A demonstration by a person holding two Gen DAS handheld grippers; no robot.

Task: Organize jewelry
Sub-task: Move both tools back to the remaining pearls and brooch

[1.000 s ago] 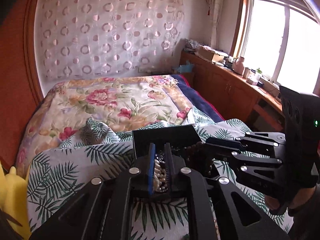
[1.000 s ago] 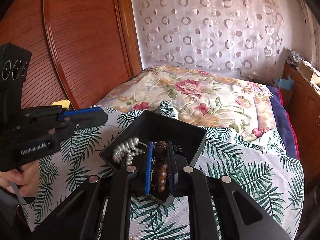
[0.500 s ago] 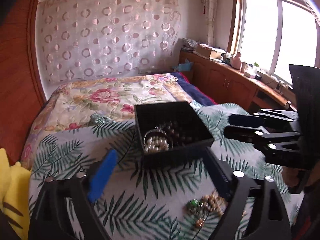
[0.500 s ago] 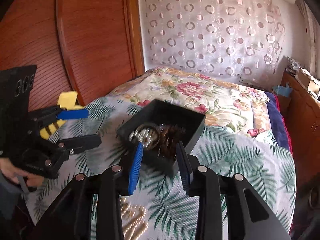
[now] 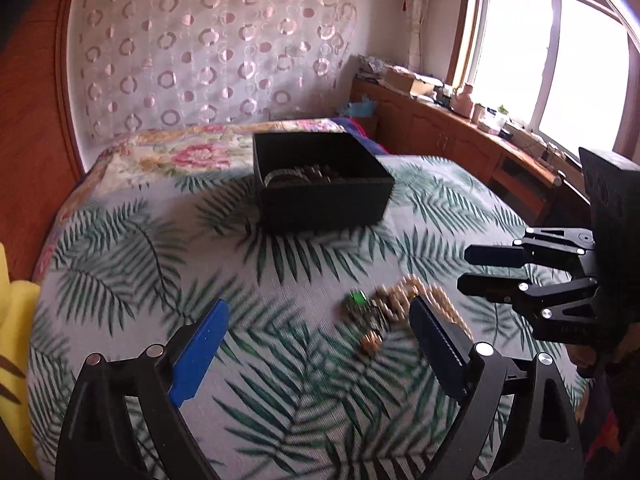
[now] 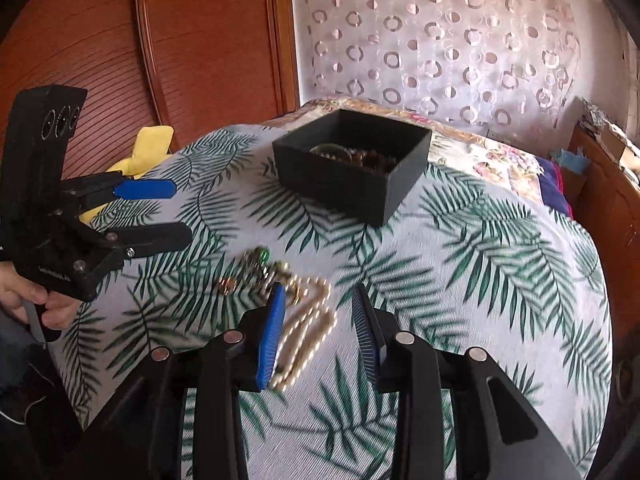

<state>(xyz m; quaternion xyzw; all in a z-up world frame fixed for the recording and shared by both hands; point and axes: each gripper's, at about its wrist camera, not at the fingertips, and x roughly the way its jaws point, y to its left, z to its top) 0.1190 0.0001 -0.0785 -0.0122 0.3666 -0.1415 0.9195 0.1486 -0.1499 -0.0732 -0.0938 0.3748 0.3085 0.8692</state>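
Left gripper point(image 5: 316, 350) and right gripper point(image 6: 318, 332), black two-finger tongs with blue pads, both spread wide and holding nothing. Judged purpose: poised over the loose pile to take the next piece. The pale beaded necklace point(image 6: 308, 330) lies between the right gripper's fingers, untouched; a tangle of small metal trinkets with a green stone point(image 6: 260, 266) sits at its ten o'clock. At twelve o'clock, well apart, the open black rectangular box point(image 6: 360, 184) on the palm-leaf bedspread point(image 6: 480, 260) already contains beads. Small lettering on the left gripper's body is too blurred to read.
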